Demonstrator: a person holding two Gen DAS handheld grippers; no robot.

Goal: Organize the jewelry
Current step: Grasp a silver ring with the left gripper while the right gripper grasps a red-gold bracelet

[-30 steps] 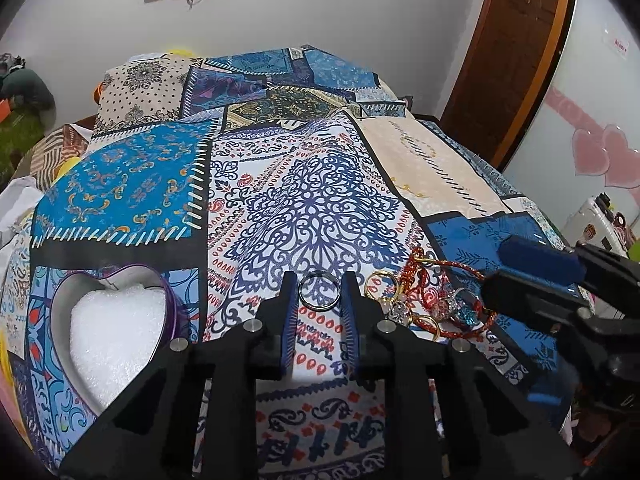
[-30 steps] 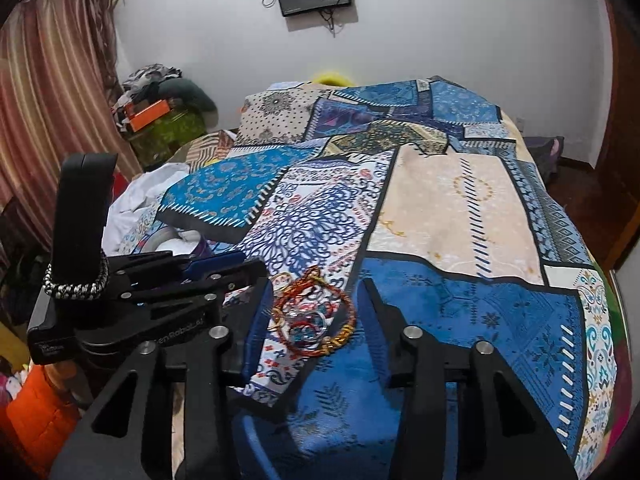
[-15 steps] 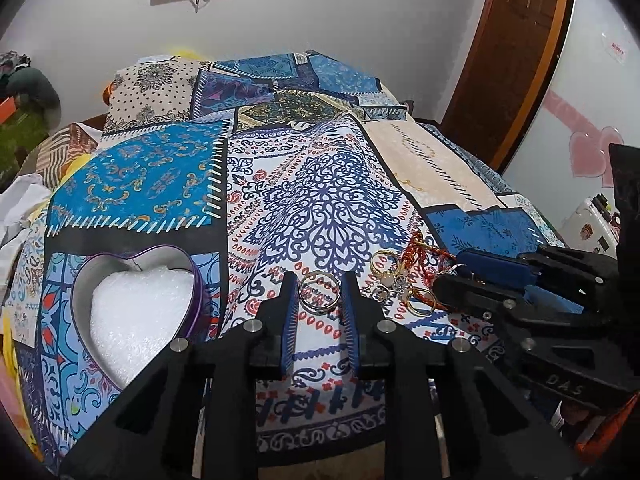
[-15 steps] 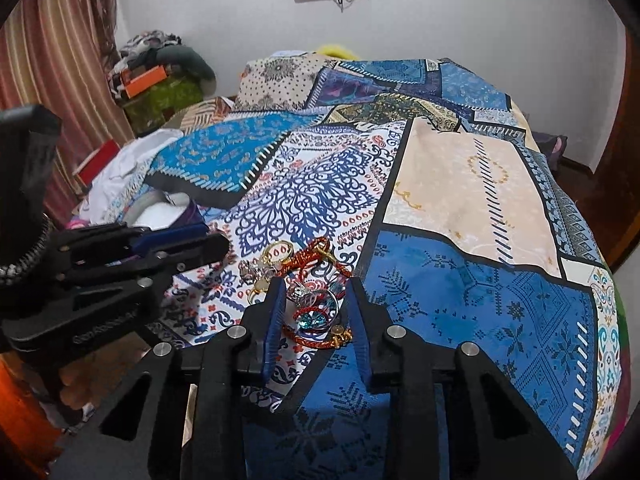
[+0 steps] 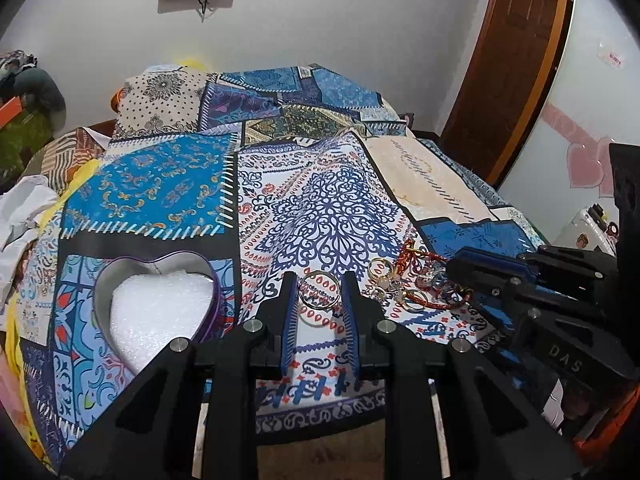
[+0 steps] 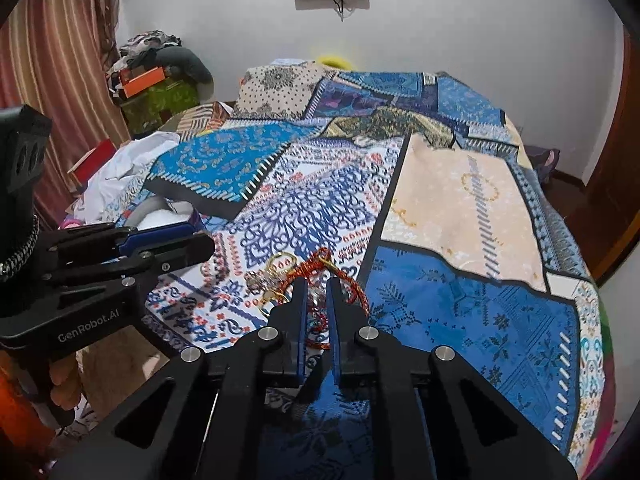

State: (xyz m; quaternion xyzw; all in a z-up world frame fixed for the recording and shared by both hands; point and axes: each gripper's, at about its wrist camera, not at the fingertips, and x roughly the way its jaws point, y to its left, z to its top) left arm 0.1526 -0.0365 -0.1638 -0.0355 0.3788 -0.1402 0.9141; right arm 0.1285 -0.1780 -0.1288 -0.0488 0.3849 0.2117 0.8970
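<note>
Jewelry pile (image 5: 416, 284): centre-right, on the bed (image 5: 332, 208).
Heart tin (image 5: 156, 300): lower left, open, foam-lined.
Left gripper (image 5: 320, 294): jaws grasping a silver ring (image 5: 319, 296), as before.
Right gripper (image 6: 318, 300): jaws have just narrowed around the red bracelet (image 6: 344, 280); lift seems next.

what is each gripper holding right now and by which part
The left gripper holds a metal ring, pinched across its band at opposite sides. The right gripper has its jaws nearly shut on the red braided bracelet in the jewelry pile.
</note>
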